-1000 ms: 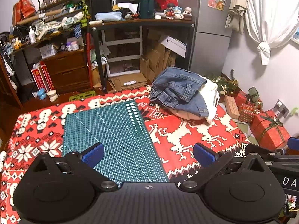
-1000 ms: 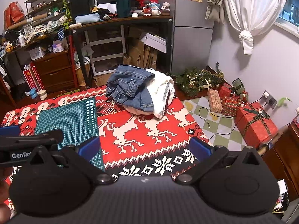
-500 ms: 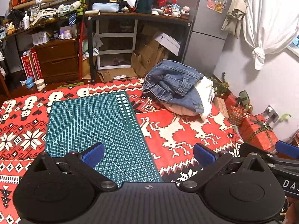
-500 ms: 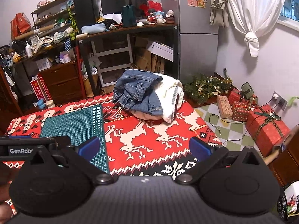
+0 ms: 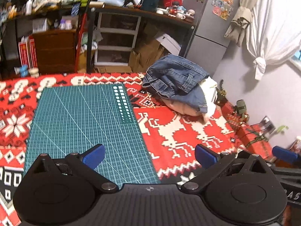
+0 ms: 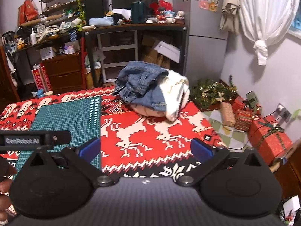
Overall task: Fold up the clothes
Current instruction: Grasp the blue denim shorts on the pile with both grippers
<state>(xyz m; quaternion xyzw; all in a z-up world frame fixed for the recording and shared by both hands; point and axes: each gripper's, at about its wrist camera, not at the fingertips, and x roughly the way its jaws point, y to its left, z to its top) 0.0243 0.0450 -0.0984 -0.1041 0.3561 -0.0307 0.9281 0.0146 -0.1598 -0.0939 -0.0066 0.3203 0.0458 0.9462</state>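
The jaws of both grippers stand wide apart and hold nothing: the left gripper hangs over the green mat, the right gripper over the red cloth on the tabletop.

The clothes sit in one heap at the far right of the tabletop, well apart from both grippers: jeans draped on top, a white garment under and beside them, something pale pink at the bottom.

The likely trouble is a pinch into the heap that catches two garments at once, since the denim overlaps the white one, or that drags the pile off the nearby edge.

The jeans are crumpled, so no clear long axis shows. The heap runs roughly from far-left to near-right; which end is the waistband I cannot tell.
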